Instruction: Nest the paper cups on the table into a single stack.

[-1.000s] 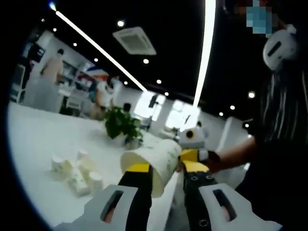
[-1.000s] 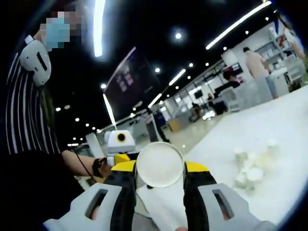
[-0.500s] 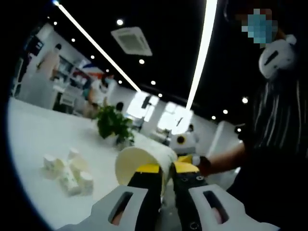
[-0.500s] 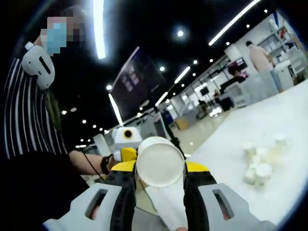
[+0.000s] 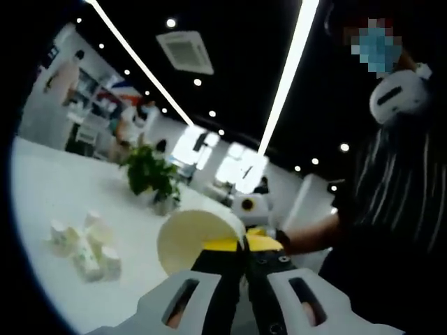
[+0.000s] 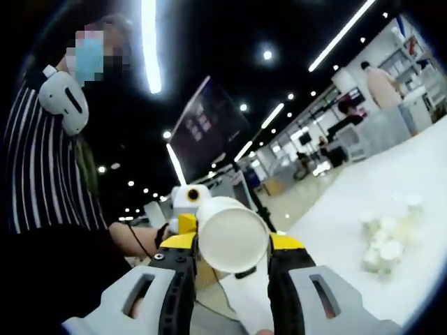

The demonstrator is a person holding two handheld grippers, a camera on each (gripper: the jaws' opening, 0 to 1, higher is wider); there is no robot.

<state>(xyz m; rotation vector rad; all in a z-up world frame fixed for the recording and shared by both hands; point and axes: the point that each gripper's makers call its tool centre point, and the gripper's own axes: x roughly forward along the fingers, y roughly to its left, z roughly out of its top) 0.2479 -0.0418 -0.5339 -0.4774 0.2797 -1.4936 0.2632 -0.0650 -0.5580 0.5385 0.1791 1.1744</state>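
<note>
Two cups were in play, one per gripper, both lifted clear of the table.

Left gripper view: left gripper (image 5: 237,252) had its jaws nearly together, pinching the rim/wall of a paper cup (image 5: 190,237) whose open mouth faced the cam. Right gripper (image 5: 257,222) showed just behind that cup, w/ the person's forearm trailing off. On the white table (image 5: 49,195), a loose cluster of cups (image 5: 80,243) sat well to the cup's left, nearer the cam than the potted plant (image 5: 150,178).

Right gripper view: right gripper (image 6: 230,244) was closed around a second cup (image 6: 232,234), base toward the cam, held across its wall. Left gripper (image 6: 187,209) sat just behind it. Remaining cups (image 6: 387,237) lay on the table, well right of the held cup.

Judgement: nesting step. Best done by lining both cup axes up first, then sliding base into mouth straight, no tilt; left pinch looked likely to deform the rim, so ease grip pressure before pushing home.
</note>
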